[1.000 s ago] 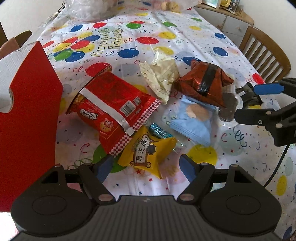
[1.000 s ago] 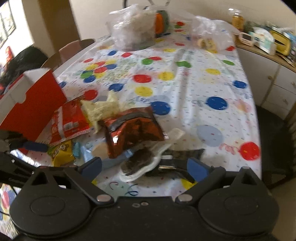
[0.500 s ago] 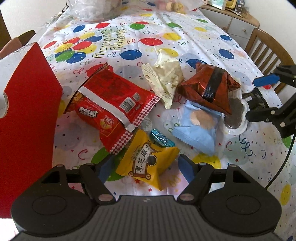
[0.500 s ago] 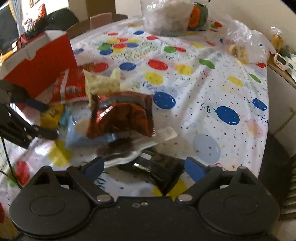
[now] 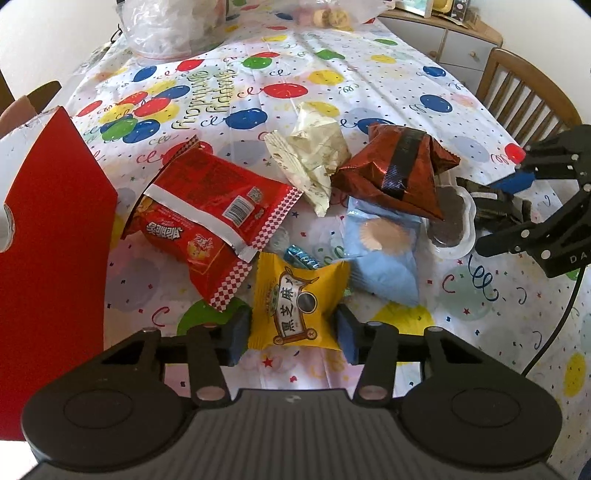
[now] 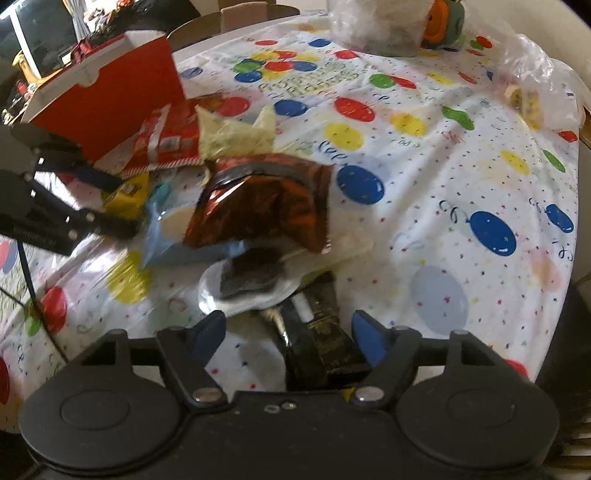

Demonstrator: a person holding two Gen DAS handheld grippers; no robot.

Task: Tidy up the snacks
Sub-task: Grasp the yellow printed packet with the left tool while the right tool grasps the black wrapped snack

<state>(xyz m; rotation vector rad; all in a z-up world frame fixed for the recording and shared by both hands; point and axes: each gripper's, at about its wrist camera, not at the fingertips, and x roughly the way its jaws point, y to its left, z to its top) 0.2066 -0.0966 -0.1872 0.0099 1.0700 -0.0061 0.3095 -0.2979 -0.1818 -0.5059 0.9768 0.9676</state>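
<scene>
- The left gripper [image 5: 291, 334] had just been closing; its blue pads pressed the yellow packet's [image 5: 297, 308] sides on the worktop [image 5: 406, 92].
- The right gripper [image 6: 288, 338] had been closing around the dark packet [image 6: 317, 343], left pad clearly apart from it.

The counter [image 5: 369, 92] wore a white birthday cloth printed with coloured balloons, confetti and curling script. A wooden chair [image 5: 532, 92] with a slatted back stood against its far right side, and another chair's back [image 6: 236, 11] showed past the far end. A low sideboard [image 5: 454, 40] with pale drawer fronts and a wooden top ran along the plain light wall [image 5: 44, 40]. Daylight lay bright and even over the cloth, while the room behind the far chair stayed dim.
</scene>
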